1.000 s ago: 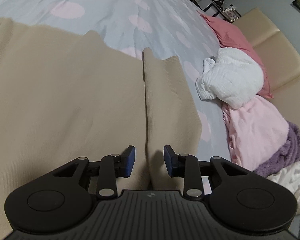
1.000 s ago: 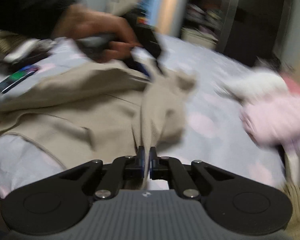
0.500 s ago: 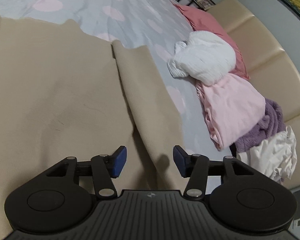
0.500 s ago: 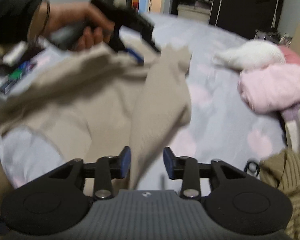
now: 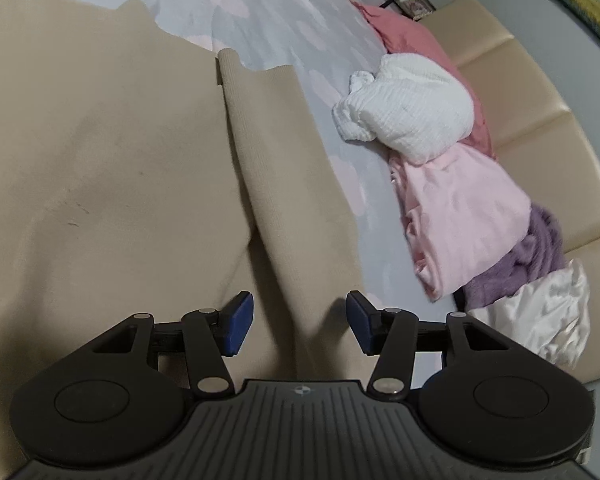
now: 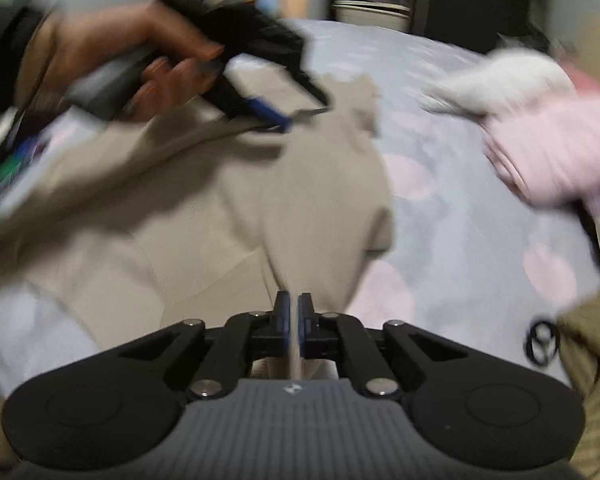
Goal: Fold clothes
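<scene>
Left wrist view: the left gripper (image 5: 299, 322) hung with its jaws spread wide and nothing between them, right over the beige garment (image 5: 100, 184) lying flat across the bedsheet (image 5: 260, 12). Its sleeve (image 5: 284, 168) ran from near to far beside the body panel. A pile of clothes (image 5: 452, 184) sat off to the right by the headboard (image 5: 540, 128). Compared with half a second back, the jaws had opened a bit wider and the view had backed away a little.

Right wrist view (blurry): the right gripper (image 6: 294, 320) was clamped on the sleeve's near end (image 6: 296, 344). Half a second earlier it was open around that cloth, so it had just pinched down. The hand (image 6: 140, 64) carrying the left tool floated far left.

My guess: mid sleeve-fold. Next it'd need carrying the pinched end left over the body panel, keeping the cloth smooth.
</scene>
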The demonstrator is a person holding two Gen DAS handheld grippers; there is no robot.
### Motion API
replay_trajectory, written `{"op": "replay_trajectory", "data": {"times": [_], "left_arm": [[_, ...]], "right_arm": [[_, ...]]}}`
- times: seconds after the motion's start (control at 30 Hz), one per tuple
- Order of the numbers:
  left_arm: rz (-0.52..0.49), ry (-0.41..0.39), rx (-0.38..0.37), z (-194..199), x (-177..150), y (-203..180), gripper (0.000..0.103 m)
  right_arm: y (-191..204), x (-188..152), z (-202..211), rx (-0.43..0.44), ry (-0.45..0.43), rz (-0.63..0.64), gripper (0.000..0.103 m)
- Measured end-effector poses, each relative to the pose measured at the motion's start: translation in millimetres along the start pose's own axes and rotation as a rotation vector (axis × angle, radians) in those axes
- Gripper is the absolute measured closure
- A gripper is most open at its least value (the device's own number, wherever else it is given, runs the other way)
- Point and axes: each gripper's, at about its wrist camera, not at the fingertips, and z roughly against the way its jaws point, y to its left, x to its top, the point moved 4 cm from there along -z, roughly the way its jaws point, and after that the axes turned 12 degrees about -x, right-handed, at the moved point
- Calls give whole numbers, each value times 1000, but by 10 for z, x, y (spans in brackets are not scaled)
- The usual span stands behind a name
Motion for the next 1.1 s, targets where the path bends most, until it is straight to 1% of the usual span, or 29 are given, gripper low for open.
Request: {"op": "replay_trajectory", "data": {"times": [0.23,0.3,0.33,0.37,0.43,0.47,0.57,0.6,0.63,0.67,0.7,0.73,0.77,0.8,0.83,0.87,0.9,0.93,0.97,1.03,1.07,1.1], "left_arm": [[-26,-66,52,-50,132,-88,52],[-34,-85,67,-64,169,-113,53],[-37,-95,74,-71,188,-126,71],[-41,-104,82,-77,207,-139,103],[-49,-123,96,-91,245,-164,102],[-82,-140,97,-75,261,-215,102],[-286,-211,78,49,298,-501,101],[-325,-215,79,54,316,-542,101],[-330,-196,92,18,343,-520,100],[-335,-178,104,-18,370,-497,96],[-315,-169,114,-36,407,-441,95],[-265,-170,122,-32,454,-346,95],[-234,-186,134,-9,499,-267,90],[-235,-206,155,27,538,-216,85],[-246,-214,181,53,577,-174,76],[-249,-225,215,86,622,-121,74],[-226,-245,260,138,667,-53,74],[-187,-273,309,203,701,17,74],[-143,-301,340,275,735,94,74],[-42,-355,360,433,804,266,73],[1,-357,354,472,828,341,71],[37,-330,332,468,840,405,69]], "right_arm": [[-165,-86,85,25,13,-168,98],[-203,-108,108,32,16,-209,98],[-188,-111,115,34,17,-205,97],[-174,-115,124,37,17,-201,97],[-155,-138,152,42,13,-195,97],[-148,-145,163,45,10,-193,97],[-166,-133,138,57,5,-189,97],[-164,-141,140,54,8,-184,97],[-171,-143,129,52,9,-183,97],[-179,-144,118,51,10,-182,97],[-188,-137,107,50,10,-182,97],[-194,-132,97,49,9,-183,97],[-192,-130,94,49,9,-181,97],[-187,-130,93,50,9,-179,97],[-184,-130,91,50,10,-176,97],[-181,-130,84,50,10,-172,97],[-174,-132,85,50,11,-168,97],[-173,-132,82,52,12,-166,97],[-171,-132,79,53,13,-165,97],[-165,-125,75,54,13,-159,97],[-160,-121,73,55,13,-155,96],[-151,-120,76,57,12,-150,96]]}}
